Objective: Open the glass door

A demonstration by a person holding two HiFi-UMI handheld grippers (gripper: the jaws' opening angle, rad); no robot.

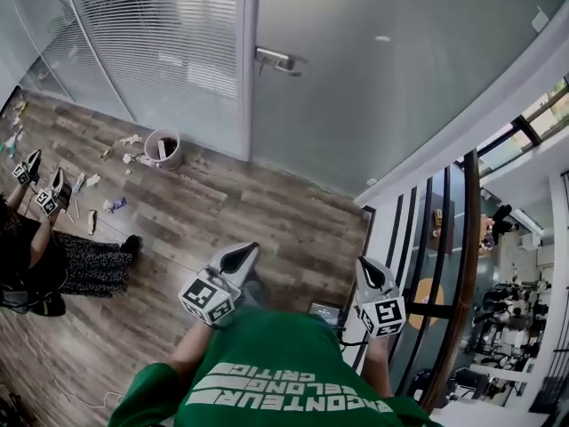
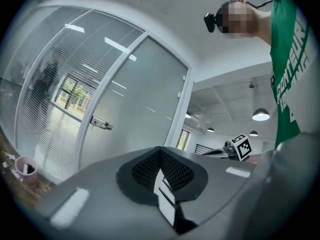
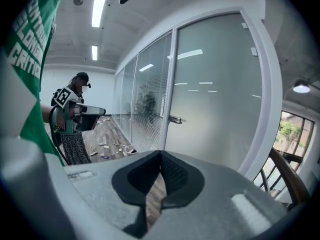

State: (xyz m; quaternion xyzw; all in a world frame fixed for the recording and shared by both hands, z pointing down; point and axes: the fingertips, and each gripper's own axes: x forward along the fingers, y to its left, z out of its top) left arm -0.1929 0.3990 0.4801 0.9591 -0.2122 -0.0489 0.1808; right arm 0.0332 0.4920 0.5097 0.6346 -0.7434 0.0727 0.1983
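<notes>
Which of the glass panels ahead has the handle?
The plain frosted panel on the right, with the lever handle at its left edge. The panels left of it show slatted blinds and no handle.

Soft, even light – fisheye bending every edge.
Ceiling strips (image 3: 98, 9) are glaring, streaks are bouncing off the glass door (image 3: 215, 91), gripper-view corners are going black.
</notes>
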